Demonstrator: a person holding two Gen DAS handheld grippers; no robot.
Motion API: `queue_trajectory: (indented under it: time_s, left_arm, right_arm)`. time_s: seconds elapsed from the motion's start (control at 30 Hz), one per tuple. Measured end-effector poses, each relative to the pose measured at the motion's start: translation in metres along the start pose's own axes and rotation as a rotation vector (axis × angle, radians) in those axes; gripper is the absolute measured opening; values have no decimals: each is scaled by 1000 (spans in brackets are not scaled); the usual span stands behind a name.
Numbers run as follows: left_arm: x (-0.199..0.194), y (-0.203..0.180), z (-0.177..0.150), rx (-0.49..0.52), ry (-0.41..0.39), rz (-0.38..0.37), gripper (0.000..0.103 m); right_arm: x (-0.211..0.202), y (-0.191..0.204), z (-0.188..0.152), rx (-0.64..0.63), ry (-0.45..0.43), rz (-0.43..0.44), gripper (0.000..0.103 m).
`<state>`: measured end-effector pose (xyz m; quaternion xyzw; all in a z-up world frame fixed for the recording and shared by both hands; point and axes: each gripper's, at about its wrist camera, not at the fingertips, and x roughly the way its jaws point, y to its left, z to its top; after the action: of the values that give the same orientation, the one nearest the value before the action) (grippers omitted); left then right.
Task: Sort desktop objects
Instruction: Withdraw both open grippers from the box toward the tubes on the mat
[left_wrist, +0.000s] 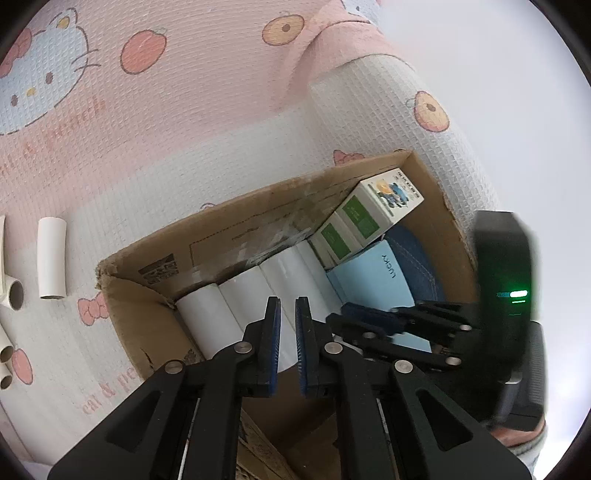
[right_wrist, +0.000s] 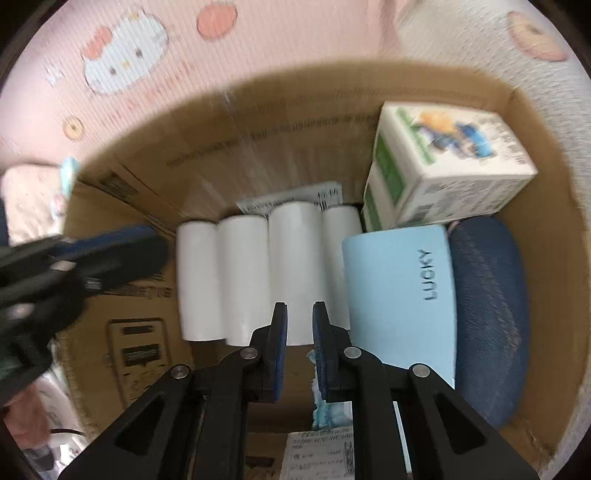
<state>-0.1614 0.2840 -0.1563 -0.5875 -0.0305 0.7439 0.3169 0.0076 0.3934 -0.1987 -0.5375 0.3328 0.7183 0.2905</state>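
An open cardboard box (left_wrist: 258, 206) (right_wrist: 295, 129) holds several white tubes (left_wrist: 240, 295) (right_wrist: 291, 251) side by side, a light blue case marked LUCKY (left_wrist: 373, 273) (right_wrist: 402, 295), a blue denim pouch (left_wrist: 417, 254) (right_wrist: 487, 314) and white-and-green cartons (left_wrist: 373, 210) (right_wrist: 443, 162). My left gripper (left_wrist: 288, 301) hangs over the tubes, shut, with nothing between its pads; the right wrist view shows it blurred at the left (right_wrist: 155, 240). My right gripper (right_wrist: 300, 306) points down into the box above the tubes' near ends, shut and holding nothing. It also shows in the left wrist view (left_wrist: 338, 314).
More white tubes lie loose on the pink cartoon mat (left_wrist: 184, 110) left of the box: one lying alone (left_wrist: 51, 258) and others at the frame edge (left_wrist: 14, 291). The mat curls up behind the box. A printed paper label (right_wrist: 321, 454) lies on the box floor.
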Motion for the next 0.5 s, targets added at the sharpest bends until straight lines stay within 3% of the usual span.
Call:
queue_trajectory:
  time_s: [0.07, 0.13, 0.23, 0.33, 0.5]
  left_arm:
    - [-4, -3, -2, 1, -21, -10, 19]
    - [-9, -6, -4, 6, -49, -5, 37]
    - [-24, -12, -10, 26, -106, -12, 47]
    - [-39, -15, -17, 35, -151, -35, 53]
    - [-73, -18, -38, 86, -253, -53, 54]
  right_arm:
    - [-15, -2, -2, 10, -43, 13, 11]
    - [-32, -3, -5, 14, -92, 22, 11]
    - [-53, -1, -16, 8, -151, 13, 11]
    - [-72, 6, -22, -9, -216, -40, 11]
    - [-86, 26, -40, -39, -279, -48, 11]
